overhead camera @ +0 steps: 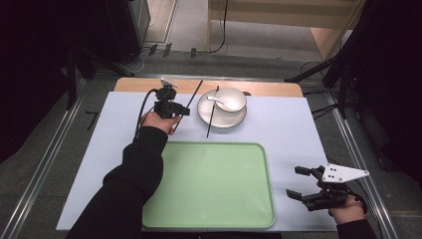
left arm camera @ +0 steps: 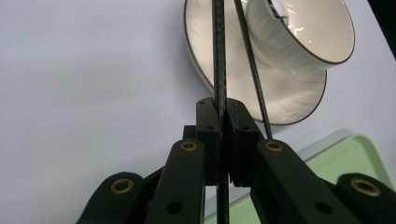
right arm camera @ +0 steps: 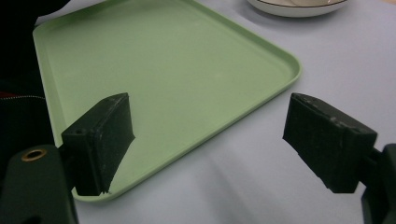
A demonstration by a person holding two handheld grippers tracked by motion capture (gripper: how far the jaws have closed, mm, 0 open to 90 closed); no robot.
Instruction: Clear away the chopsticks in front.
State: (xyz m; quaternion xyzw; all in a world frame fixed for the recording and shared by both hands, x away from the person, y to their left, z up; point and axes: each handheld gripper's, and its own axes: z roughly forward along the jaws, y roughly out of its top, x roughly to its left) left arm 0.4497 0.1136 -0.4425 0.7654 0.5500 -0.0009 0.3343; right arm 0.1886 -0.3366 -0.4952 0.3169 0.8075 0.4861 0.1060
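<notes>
Tabletop point(overhead camera: 298, 124) w/ green tray point(overhead camera: 209, 219) near person, empty. Plate point(overhead camera: 234, 119) + bowl point(overhead camera: 231, 97) beyond tray's far edge. Left tool point(overhead camera: 183, 110) clamped on one chopstick point(overhead camera: 193, 97), long axis running up-away, tilted, just left of plate. 2nd chopstick point(overhead camera: 212, 112) lies across plate, nearest left tool. Right tool point(overhead camera: 298, 182) agape, holding nothing, right of tray, well apart from chopsticks.

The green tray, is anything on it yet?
Empty. The green tray shows bare surface in the high view, and the right gripper view shows nothing lying on the part it sees.
</notes>
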